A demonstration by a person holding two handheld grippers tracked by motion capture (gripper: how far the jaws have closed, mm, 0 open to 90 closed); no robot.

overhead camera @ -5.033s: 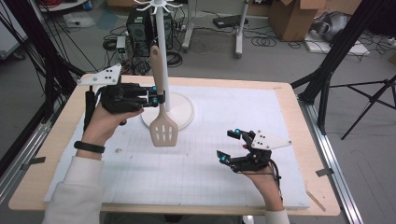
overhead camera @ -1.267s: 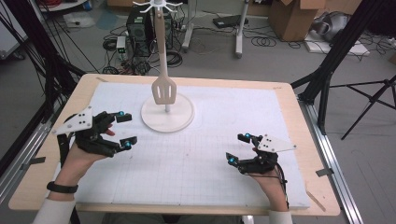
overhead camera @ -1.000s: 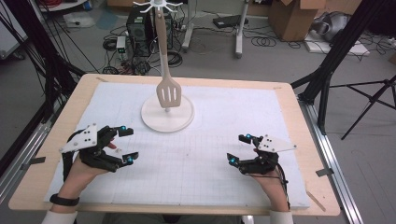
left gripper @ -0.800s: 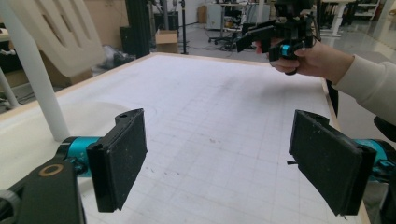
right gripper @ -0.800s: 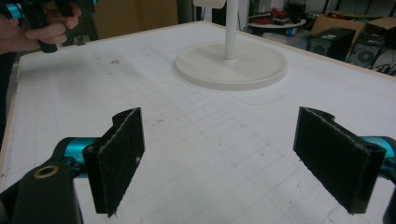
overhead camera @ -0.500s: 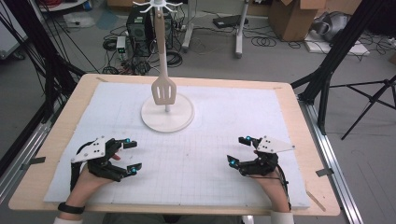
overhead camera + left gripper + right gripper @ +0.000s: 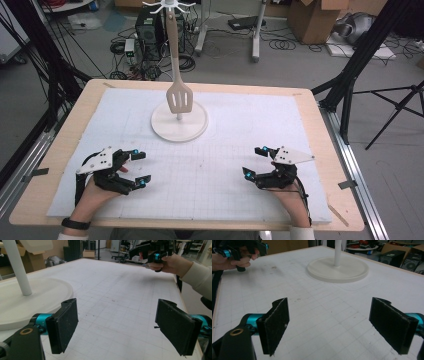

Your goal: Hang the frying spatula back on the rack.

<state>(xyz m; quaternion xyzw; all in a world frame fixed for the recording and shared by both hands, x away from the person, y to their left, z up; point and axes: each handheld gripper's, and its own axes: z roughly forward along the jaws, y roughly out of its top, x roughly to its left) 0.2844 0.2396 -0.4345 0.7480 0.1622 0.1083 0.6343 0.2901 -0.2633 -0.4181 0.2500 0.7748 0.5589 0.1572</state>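
We see the slotted spatula (image 7: pixel 179 99) hanging from a top hook of the white rack (image 7: pixel 179 120), blade just above the rack's round base, toward the far side of the counter (image 7: pixel 320 130). Both tongs sit well back from the rack, near our edge: left tongs (image 7: pixel 138 167) to the rack's near-left, right tongs (image 7: pixel 254 161) to its near-right, each w/ jaws spread wide, nothing between them.

Risks, as we judge: the spatula hangs freely, so a knock to the pole or counter could swing it off the hook. A reach back in could also clip the blade or tip the rack, since the base isn't fixed as far as we can tell.

The counter is a wooden top under a white gridded mat (image 7: pixel 215 175), w/ faint scuffs. Beyond the rack, a workshop floor w/ cables, a PC tower (image 7: pixel 149 25), cardboard boxes (image 7: pixel 312 17), and black tripod legs.
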